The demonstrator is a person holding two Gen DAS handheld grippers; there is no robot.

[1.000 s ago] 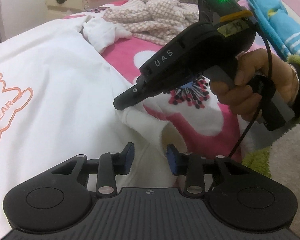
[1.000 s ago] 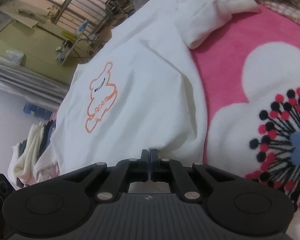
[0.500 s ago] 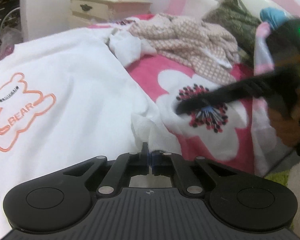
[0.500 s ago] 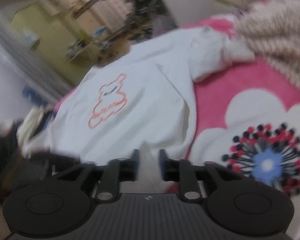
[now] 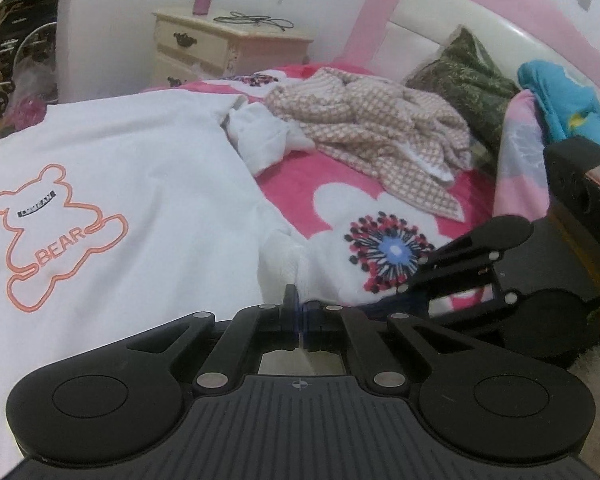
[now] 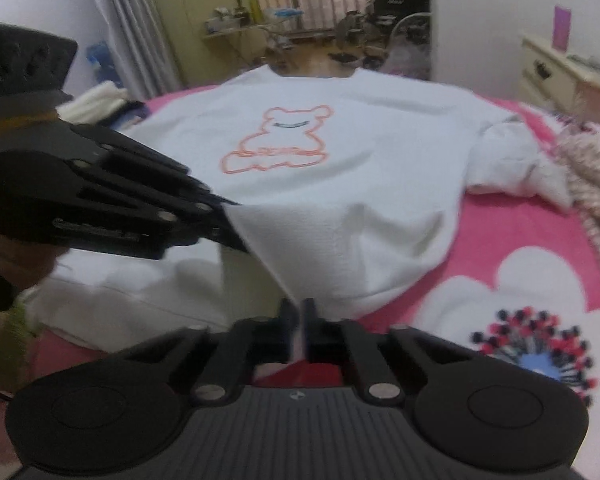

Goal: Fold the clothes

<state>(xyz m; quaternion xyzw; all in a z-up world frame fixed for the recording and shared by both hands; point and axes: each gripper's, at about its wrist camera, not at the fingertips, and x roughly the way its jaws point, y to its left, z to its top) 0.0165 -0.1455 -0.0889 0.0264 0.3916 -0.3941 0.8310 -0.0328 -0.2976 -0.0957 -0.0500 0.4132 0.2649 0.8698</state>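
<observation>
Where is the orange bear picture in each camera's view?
Left wrist view: the orange bear print sits at the far left, on the white shirt.
Right wrist view: the bear print is upper middle, facing the camera.
Shared landmark: the blue-centred flower on the pink blanket.

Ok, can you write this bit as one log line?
step: lift hem | left gripper: shut on white shirt | right gripper: shut on white shirt

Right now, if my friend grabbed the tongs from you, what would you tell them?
Left tongs: shut on the hem of the white bear shirt.
Right tongs: shut on the same hem, a bit further along.
The shirt lies bear side up on the pink blanket; the hem is lifted between both tongs.
Done: both grips.
Left: every fold, then the checked garment.
</observation>
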